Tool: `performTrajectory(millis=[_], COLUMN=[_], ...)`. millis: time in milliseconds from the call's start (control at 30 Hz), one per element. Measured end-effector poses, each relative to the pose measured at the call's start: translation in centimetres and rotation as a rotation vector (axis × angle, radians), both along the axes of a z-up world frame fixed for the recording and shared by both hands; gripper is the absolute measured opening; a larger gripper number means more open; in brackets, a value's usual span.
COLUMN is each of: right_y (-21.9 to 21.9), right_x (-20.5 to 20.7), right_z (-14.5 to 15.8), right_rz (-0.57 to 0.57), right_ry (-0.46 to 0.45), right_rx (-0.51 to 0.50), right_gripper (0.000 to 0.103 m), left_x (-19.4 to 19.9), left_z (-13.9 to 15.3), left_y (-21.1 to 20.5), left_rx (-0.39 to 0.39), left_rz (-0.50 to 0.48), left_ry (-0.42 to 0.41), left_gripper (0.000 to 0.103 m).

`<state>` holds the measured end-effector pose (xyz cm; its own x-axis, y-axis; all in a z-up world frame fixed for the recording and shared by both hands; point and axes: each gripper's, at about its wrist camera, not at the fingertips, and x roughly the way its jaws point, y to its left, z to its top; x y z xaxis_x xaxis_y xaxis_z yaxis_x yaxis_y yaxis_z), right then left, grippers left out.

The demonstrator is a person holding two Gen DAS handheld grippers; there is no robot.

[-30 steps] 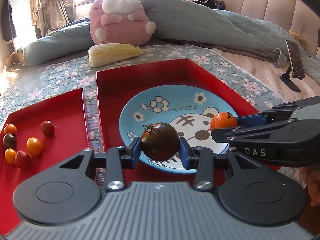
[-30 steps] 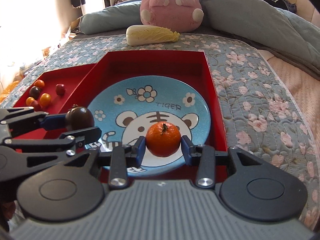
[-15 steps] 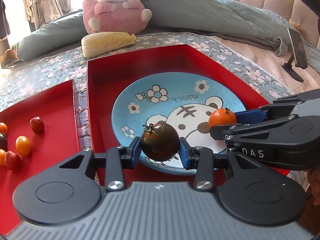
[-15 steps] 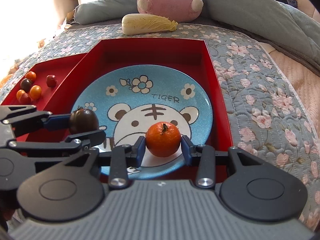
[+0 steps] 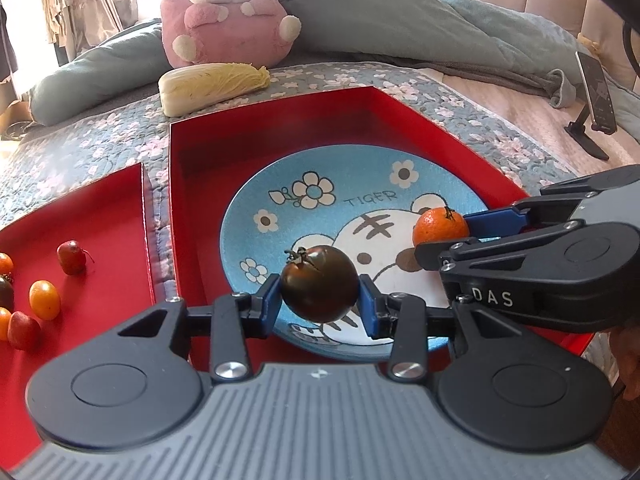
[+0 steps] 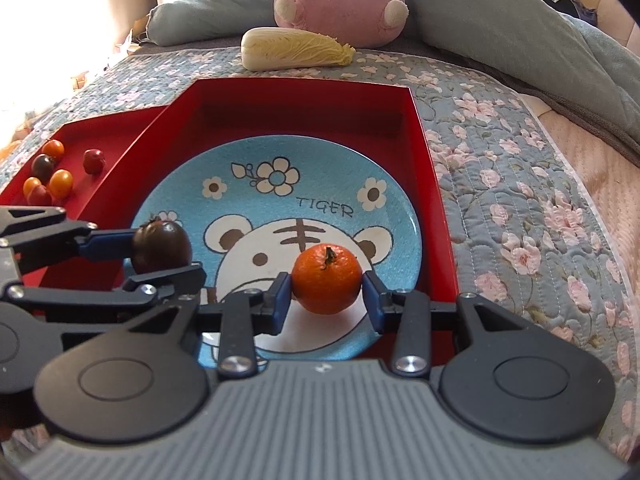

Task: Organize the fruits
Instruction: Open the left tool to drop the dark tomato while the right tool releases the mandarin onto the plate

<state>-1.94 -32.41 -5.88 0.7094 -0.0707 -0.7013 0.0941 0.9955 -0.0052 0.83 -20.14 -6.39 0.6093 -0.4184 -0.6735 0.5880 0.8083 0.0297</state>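
Note:
My left gripper (image 5: 319,300) is shut on a dark brown tomato (image 5: 319,289) and holds it over the near left part of the blue tiger plate (image 5: 352,184). My right gripper (image 6: 326,285) is shut on a small orange mandarin (image 6: 326,279) over the plate's near right part (image 6: 280,200). Each gripper shows in the other's view: the right one with the mandarin (image 5: 439,227), the left one with the tomato (image 6: 161,246). The plate lies in a red tray (image 5: 280,128). Several small tomatoes (image 5: 44,299) lie in a second red tray (image 5: 100,240) on the left.
The trays rest on a floral quilt (image 6: 520,200) on a bed. A napa cabbage (image 5: 212,86) and a pink plush toy (image 5: 228,16) sit behind the trays. A phone on a stand (image 5: 596,96) is at the far right.
Both grippers have moved forward over the plate with their fruits still held. The plate and tray now look larger and closer.

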Motion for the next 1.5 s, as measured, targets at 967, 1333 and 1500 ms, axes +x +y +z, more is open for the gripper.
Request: performTrajectory(millis=[967, 1333, 1500], right_y=[0.2, 1.8, 2.6], right_x=[-0.5, -1.3, -1.4], right_z=[2.5, 3.5, 4.1], right_rz=[-0.02, -0.002, 0.004], right_ry=[-0.066, -0.091, -0.1], right_rx=[0.012, 0.011, 0.016], right_gripper=[0.046, 0.047, 0.047], left_x=[-0.8, -1.8, -2.2], left_z=[2.1, 3.5, 4.1], left_y=[2.1, 4.1, 5.1], left_rx=[-0.114, -0.13, -0.135], left_rz=[0.05, 0.067, 0.081], left_ry=[-0.054, -0.088, -0.099], left_gripper=[0.061, 0.061, 0.061])
